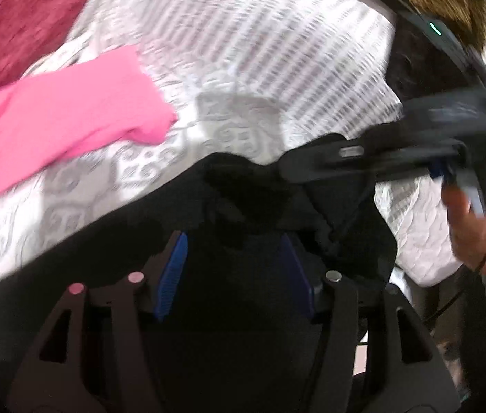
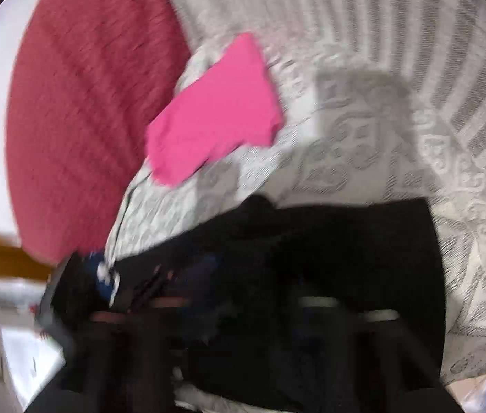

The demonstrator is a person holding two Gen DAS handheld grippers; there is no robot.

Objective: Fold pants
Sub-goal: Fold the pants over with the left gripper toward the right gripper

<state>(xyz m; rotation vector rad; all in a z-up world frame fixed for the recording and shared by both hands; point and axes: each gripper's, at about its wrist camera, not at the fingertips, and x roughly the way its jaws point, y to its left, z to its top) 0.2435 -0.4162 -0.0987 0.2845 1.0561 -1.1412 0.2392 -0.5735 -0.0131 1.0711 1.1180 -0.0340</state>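
Black pants (image 1: pixel 253 186) hang in front of my left gripper (image 1: pixel 236 261). Its blue-padded fingers (image 1: pixel 172 272) stand apart, with the black cloth between and over them; grip unclear. The right gripper shows in the left wrist view (image 1: pixel 373 158), held by a hand, its tip at the pants' upper edge. In the blurred right wrist view the black pants (image 2: pixel 328 251) cover my right gripper (image 2: pixel 249 296), whose fingers are hidden in dark cloth. The pants hang over a white and grey patterned bedspread (image 1: pixel 243 44).
A folded pink garment (image 1: pixel 64 120) lies on the bedspread to the left, also in the right wrist view (image 2: pixel 215 113). A dark red blanket (image 2: pixel 81 110) lies beyond it at the far left. A wooden edge (image 2: pixel 2 254) and floor lie left of the bed.
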